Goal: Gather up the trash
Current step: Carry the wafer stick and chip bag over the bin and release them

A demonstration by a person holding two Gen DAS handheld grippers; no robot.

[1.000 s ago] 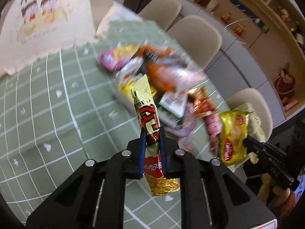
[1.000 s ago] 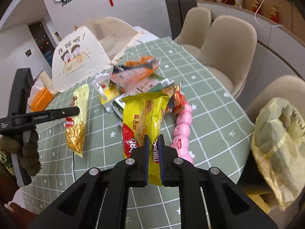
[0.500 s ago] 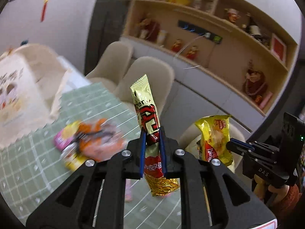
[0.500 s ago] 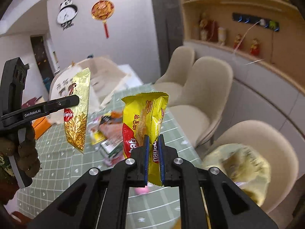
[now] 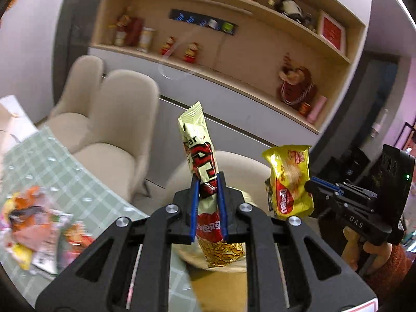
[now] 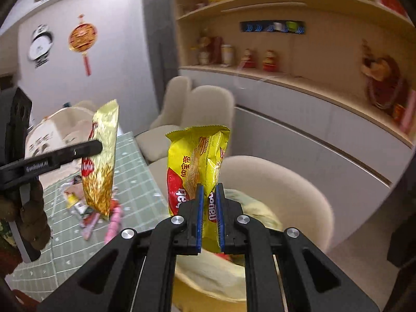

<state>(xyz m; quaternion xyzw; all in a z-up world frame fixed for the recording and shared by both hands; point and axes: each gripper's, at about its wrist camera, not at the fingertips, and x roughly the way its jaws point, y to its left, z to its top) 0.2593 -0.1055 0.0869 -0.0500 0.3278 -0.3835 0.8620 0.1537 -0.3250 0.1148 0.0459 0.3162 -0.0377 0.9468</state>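
Carrying both wrappers off the table edge: left gripper (image 5: 209, 208) clamps the noodle packet (image 5: 201, 161), right gripper (image 6: 209, 214) the wafer bag (image 6: 197, 161) (pile (image 5: 33, 223) remains); release only above the yellow bag (image 6: 249, 208).

Ahead of your right gripper (image 6: 208, 215), at twelve o'clock: open air above a yellow bag (image 6: 228, 254) resting on a beige chair (image 6: 280, 189), nothing between. At nine o'clock: your left gripper (image 6: 96, 147) with its gold wrapper (image 6: 100, 161) hangs near, over the green table (image 6: 135, 182) with its litter heap (image 6: 88, 208). At one to three o'clock: cabinet front (image 6: 312, 140) and shelves stand well apart.
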